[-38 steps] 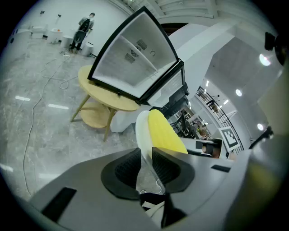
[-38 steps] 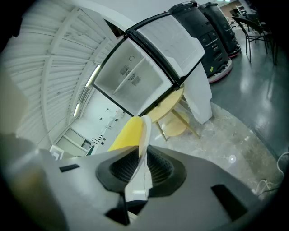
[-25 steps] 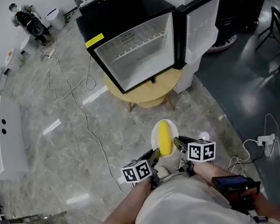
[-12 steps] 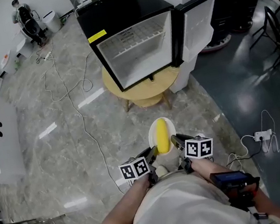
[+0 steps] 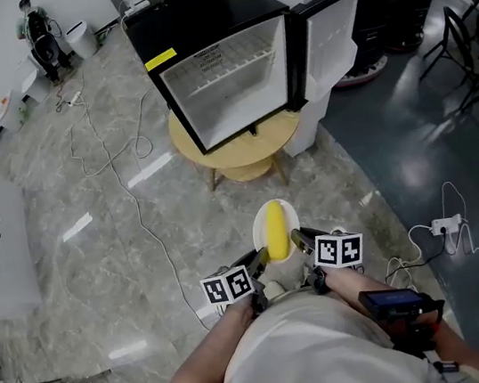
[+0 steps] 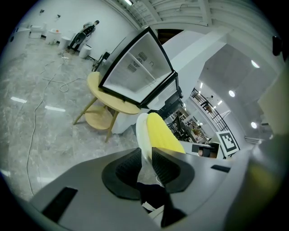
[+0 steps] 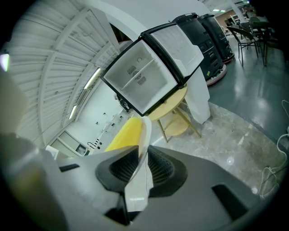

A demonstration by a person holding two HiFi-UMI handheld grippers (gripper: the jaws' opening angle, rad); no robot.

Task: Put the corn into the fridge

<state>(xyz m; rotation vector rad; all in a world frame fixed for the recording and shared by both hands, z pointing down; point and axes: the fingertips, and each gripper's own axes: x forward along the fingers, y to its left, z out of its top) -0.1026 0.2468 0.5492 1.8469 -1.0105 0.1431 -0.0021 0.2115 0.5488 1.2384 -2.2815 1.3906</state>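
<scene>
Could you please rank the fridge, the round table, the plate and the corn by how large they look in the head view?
1. fridge
2. round table, though the fridge standing on it hides part of it
3. plate
4. corn, which lies on the plate and looks a little smaller than it

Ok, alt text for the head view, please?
The left gripper and right gripper clamp opposite rims of a shallow white plate carrying a yellow corn cob. Ahead, a black mini fridge stands door open on a round wooden table.
</scene>
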